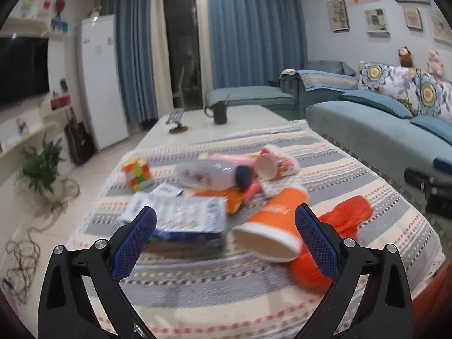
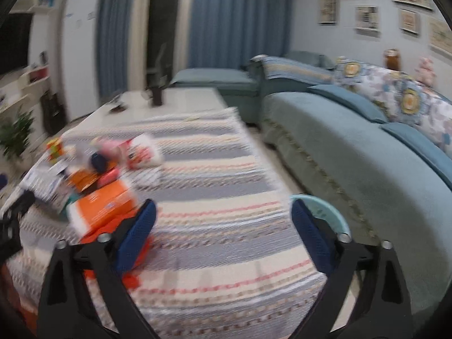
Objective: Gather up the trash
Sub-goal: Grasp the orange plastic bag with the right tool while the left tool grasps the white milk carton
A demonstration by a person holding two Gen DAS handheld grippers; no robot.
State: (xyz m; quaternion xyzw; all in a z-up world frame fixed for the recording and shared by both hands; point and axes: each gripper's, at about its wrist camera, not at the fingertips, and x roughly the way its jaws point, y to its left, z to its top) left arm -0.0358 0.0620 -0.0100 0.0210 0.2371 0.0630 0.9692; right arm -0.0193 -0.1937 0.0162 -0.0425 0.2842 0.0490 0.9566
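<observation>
- The trash lies in a loose heap on the striped cloth point(image 1: 254, 282) that covers the surface; nearest the camera is an orange paper cup point(image 1: 271, 226) tipped on its side.
- In the left wrist view the cup sits just ahead of the left tongs point(image 1: 226, 220), between the two blue pads and closer to the right-hand one. Its white open mouth faces the camera and slightly left, and its long axis runs away and to the right.
- The left tongs are spread wide with nothing between the pads.
- The right tongs point(image 2: 223, 212) are likewise spread and empty, over bare cloth with the heap off to their left. I judge the left hand the nearer one for the cup.
- The cup looks light, thin-walled and uncrushed; part of it rests on a crumpled orange bag point(image 1: 347, 220).
- Left of the cup lies a flat blue-and-white packet point(image 1: 186, 220). Behind are a clear plastic bottle point(image 1: 209, 175) with a dark cap, also lying down, and a red-and-white cup point(image 1: 274, 163) on its side.
- A colour cube point(image 1: 137, 173) stands at the heap's far left; it looks like no trash.
- A pale blue rim point(image 2: 325, 206) shows behind the right tongs beside the sofa point(image 2: 367, 155), possibly a bin.
</observation>
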